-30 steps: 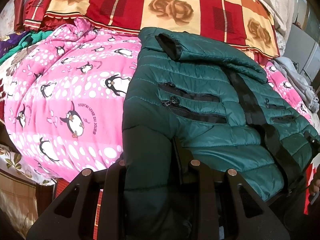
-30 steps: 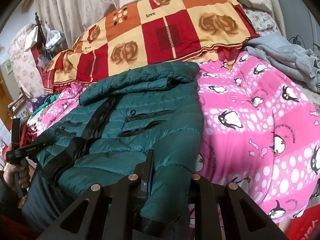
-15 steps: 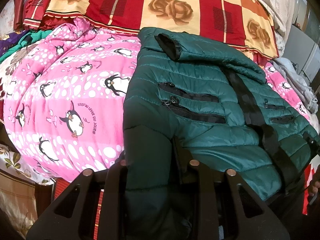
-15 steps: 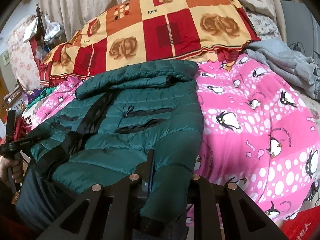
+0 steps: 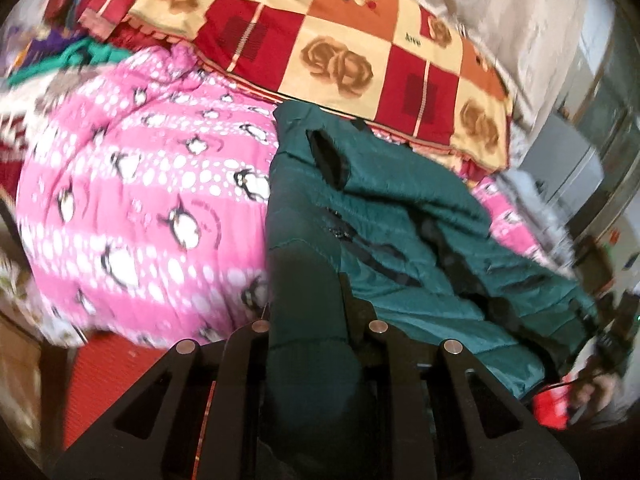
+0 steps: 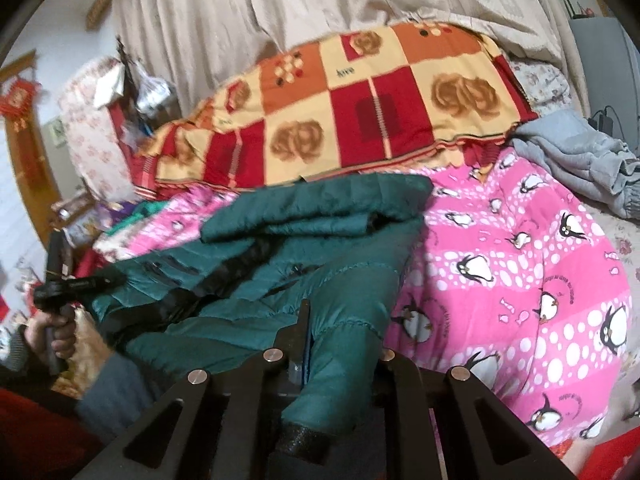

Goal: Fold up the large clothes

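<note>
A dark green quilted jacket (image 5: 400, 216) lies front up on a pink penguin-print quilt (image 5: 152, 200), collar toward the far end. My left gripper (image 5: 308, 320) is shut on the jacket's near left hem corner, and the cloth drapes over the fingers. In the right wrist view the jacket (image 6: 280, 260) is bunched and lifted. My right gripper (image 6: 340, 344) is shut on the near right hem corner. The left gripper's handle and the hand holding it (image 6: 56, 304) show at the left of that view.
A red, orange and cream checked blanket with roses (image 5: 360, 52) lies behind the jacket. Grey clothes (image 6: 572, 160) lie at the far right on the bed. A beige curtain (image 6: 320, 8) hangs behind. Cluttered furniture (image 6: 100, 120) stands at the left.
Both grippers have risen and moved forward with the jacket's hem. The lower part of the jacket has lifted and bunched toward the collar. The views are now blurred by motion.
</note>
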